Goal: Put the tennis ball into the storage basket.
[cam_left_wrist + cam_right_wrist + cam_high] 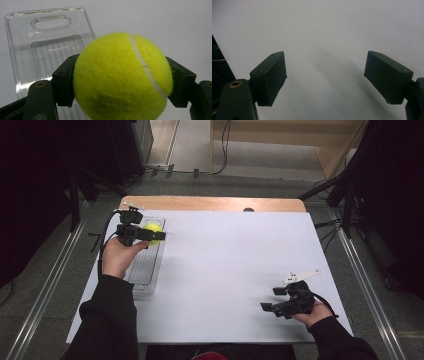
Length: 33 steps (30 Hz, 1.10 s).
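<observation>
A yellow-green tennis ball is held at the far left of the table, above the far end of a clear plastic tray. My left gripper is shut on it. In the left gripper view the ball sits squeezed between both black jaws, with the tray below and behind it, ribbed floor and oval handle slot showing. My right gripper hovers open near the table's front right. In the right gripper view its fingers stand wide apart over bare white table, nothing between them.
A white sheet covers the table, with a strip of wood showing at the far edge. Metal rails run along both sides of the table. Cables and stand legs lie on the floor beyond.
</observation>
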Tool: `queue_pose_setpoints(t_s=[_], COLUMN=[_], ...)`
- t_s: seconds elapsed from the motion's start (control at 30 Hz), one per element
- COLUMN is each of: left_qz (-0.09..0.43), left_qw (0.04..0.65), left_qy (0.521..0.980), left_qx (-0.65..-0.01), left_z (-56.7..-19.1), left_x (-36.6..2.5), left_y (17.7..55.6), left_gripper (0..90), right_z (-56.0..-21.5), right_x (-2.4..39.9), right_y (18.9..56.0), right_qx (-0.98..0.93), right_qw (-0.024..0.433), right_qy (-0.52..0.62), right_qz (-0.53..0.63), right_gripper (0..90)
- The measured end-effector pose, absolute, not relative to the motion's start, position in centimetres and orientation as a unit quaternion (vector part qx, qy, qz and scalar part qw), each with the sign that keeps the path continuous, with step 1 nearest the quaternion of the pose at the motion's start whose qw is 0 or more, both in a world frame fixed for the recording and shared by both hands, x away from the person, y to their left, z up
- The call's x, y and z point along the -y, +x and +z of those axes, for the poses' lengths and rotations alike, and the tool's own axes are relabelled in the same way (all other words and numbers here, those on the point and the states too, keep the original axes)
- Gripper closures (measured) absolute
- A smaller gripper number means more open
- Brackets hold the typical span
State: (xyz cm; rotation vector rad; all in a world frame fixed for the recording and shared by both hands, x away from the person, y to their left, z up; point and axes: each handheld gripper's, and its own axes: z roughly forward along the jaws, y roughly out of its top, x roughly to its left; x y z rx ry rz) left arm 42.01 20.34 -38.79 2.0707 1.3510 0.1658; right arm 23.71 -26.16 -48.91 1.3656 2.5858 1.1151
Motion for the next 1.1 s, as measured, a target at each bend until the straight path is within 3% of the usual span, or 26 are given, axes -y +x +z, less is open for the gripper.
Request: queue_pose_setpoints(t_s=[1.1], left_qz=[0.094], left_qw=[0.316], left_qy=[0.764], left_qx=[-0.554], left_z=[-40.2], left_x=[-22.1], left_y=[42.5], left_gripper=[25.4], right_z=[-48.9], right_x=[26.2], right_y=[23.7], right_qx=[-0.826], right_qw=[0.006], right_qy=[0.436], right_qz=[0.356], right_gripper=[16.0])
